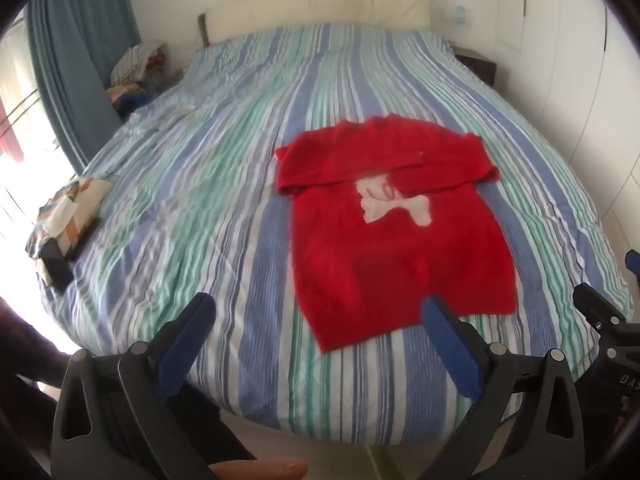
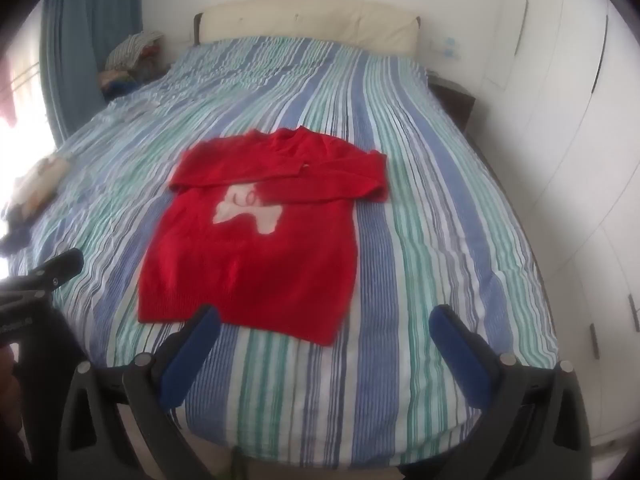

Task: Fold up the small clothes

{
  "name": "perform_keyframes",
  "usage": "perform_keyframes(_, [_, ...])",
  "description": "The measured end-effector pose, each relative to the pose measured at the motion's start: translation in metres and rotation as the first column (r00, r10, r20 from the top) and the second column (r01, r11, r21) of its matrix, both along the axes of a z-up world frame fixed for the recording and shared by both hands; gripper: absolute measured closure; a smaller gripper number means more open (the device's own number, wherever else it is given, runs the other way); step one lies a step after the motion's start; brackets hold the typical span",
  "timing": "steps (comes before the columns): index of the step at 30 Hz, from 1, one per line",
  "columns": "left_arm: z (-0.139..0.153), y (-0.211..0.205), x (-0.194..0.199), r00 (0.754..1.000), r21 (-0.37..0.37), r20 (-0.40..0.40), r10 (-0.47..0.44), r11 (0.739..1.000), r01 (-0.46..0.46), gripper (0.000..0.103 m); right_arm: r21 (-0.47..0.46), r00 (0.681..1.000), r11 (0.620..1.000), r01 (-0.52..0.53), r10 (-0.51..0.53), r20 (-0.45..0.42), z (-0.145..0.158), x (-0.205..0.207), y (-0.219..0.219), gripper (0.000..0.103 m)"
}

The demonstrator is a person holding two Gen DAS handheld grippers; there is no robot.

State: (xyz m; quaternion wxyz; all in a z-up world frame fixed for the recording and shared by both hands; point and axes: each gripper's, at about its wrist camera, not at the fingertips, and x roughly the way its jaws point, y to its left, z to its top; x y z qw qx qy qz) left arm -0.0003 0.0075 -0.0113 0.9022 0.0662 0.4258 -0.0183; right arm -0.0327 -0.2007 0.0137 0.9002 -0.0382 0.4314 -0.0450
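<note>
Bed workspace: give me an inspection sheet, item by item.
Surface: striped bedspread, slightly rippled.
Job's things: red sweater lying flat, both sleeves folded across the chest, partly covering a pale motif.
Clutter: folded clothes stack at the bed's left edge; clothes heap beside the headboard.
Grippers: left gripper and right gripper open, empty, held off the sweater's hem.
Cables: nothing seen.
Surroundings: blue curtain, white wardrobe doors.
</note>
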Motion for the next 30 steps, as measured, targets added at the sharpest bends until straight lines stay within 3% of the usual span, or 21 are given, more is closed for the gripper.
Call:
perform_keyframes(10, [-0.0017, -0.0002, -0.0004, 1.000, -0.015, -0.011, -0.016, 1.000, 0.016, 0.000, 0.003, 1.000, 1.000, 0.005, -0.005, -0.003, -0.0043, -0.0041, 0.0005, 0.000])
perform_keyframes(18, [-0.0018, 0.0011, 0.0005, 0.999, -0.073, -0.027, -0.024, 0.997, 0.022, 0.000, 0.011, 1.000, 1.000, 0.008, -0.008, -0.007, -0.0046, -0.0043, -0.0014, 0.000])
perform_keyframes(30, [-0.0043, -0.0034, 0.0042, 0.998, -0.051, -0.006, -0.056, 0.997, 0.055, 0.000, 0.028, 1.000, 1.000, -0.005, 0.005, -0.004, -0.0032, -0.0017, 0.0030, 0.000])
